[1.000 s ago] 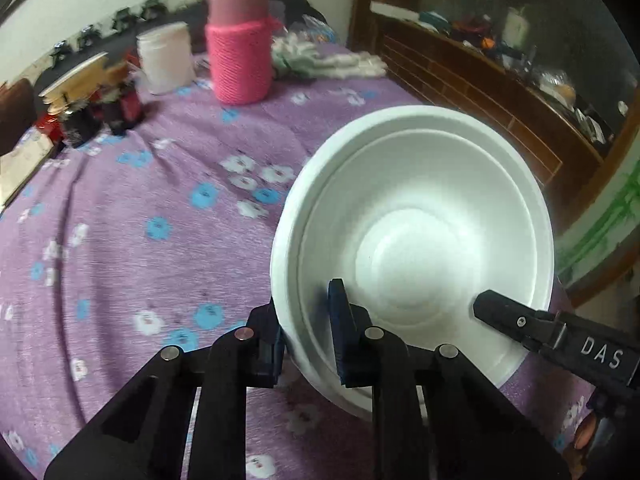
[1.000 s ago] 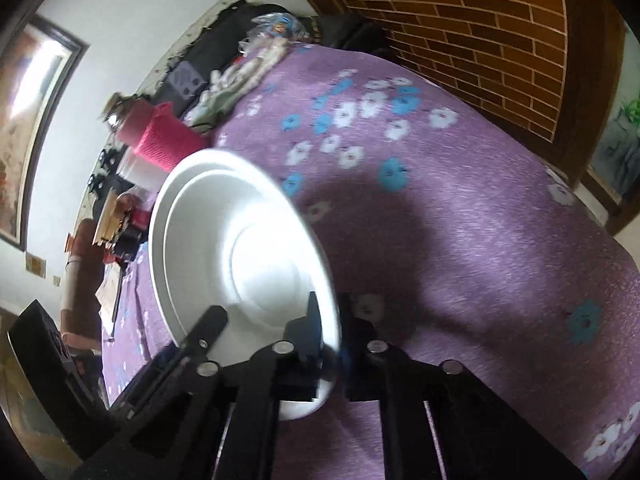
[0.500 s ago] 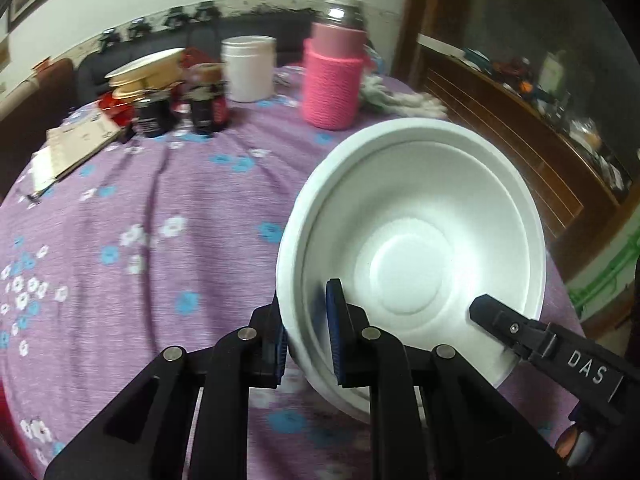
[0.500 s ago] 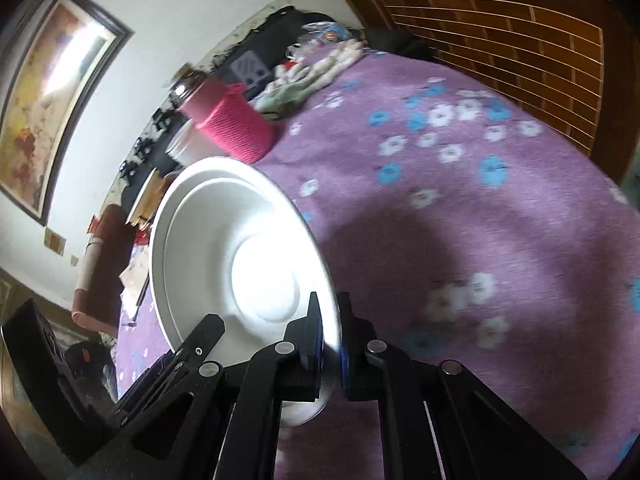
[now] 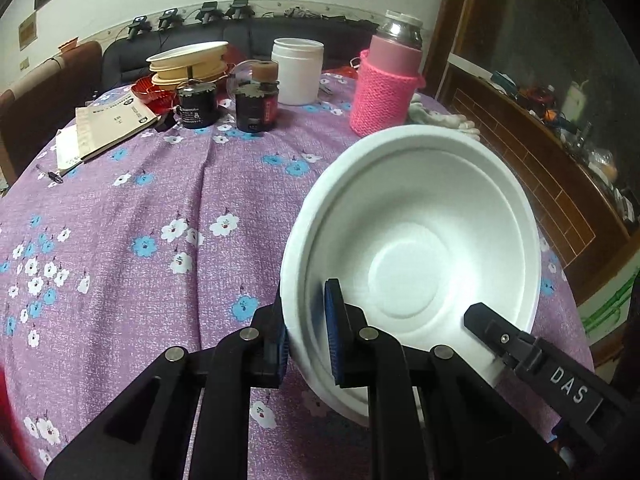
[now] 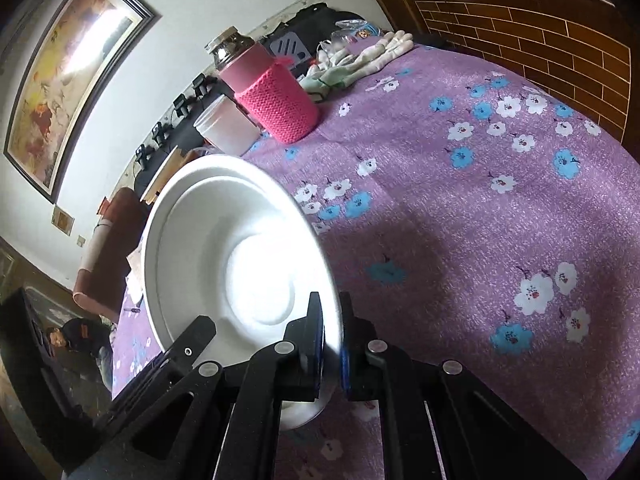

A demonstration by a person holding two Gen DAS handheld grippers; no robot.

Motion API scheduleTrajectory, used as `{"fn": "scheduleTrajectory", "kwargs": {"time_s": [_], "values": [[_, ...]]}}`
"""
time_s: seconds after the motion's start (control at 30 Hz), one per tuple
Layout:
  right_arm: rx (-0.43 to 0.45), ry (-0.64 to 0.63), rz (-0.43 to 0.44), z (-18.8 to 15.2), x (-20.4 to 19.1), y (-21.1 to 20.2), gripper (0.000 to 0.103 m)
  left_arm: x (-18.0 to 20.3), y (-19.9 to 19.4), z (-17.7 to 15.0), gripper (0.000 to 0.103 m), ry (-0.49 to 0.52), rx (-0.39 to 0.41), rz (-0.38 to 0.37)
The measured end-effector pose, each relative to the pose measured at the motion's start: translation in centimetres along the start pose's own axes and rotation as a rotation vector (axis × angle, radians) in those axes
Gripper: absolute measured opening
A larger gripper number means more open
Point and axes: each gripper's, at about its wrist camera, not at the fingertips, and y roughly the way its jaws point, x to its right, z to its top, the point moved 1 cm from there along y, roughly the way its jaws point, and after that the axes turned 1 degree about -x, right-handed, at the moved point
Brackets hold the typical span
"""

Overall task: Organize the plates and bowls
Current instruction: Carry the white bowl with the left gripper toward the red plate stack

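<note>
Purple flowery cloth point(image 5: 120, 208) underneath. Held up over it, tilted: white bowl point(image 5: 416, 248). Left gripper point(image 5: 306, 336) pinching near rim, right gripper point(image 6: 332, 340) pinching the other side, both nearly shut.

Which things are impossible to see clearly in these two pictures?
- Table under the bowl: left wrist view, bowl covers it.
- Bowl's underside: both views, turned away.
- Booklet text: left wrist view, too small.
- Stacked dishes: right wrist view, bowl hides them.
- Shelf clutter: left wrist view, dim and blurred.
</note>
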Motion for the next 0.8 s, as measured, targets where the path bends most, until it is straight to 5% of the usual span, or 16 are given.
{"fn": "scheduleTrajectory", "kwargs": {"time_s": [0.47, 0.8], "values": [[0.018, -0.032, -0.015, -0.7, -0.8, -3.1, 0.007, 0.3, -2.9, -1.0, 0.013, 0.019, 0.012, -0.014], [-0.038, -0.078, 0.023, -4.5, -2.4, -4.9, 0.007, -2.5, -6.3, -4.2, 0.013, -0.003, -0.008, 0.032]]}}
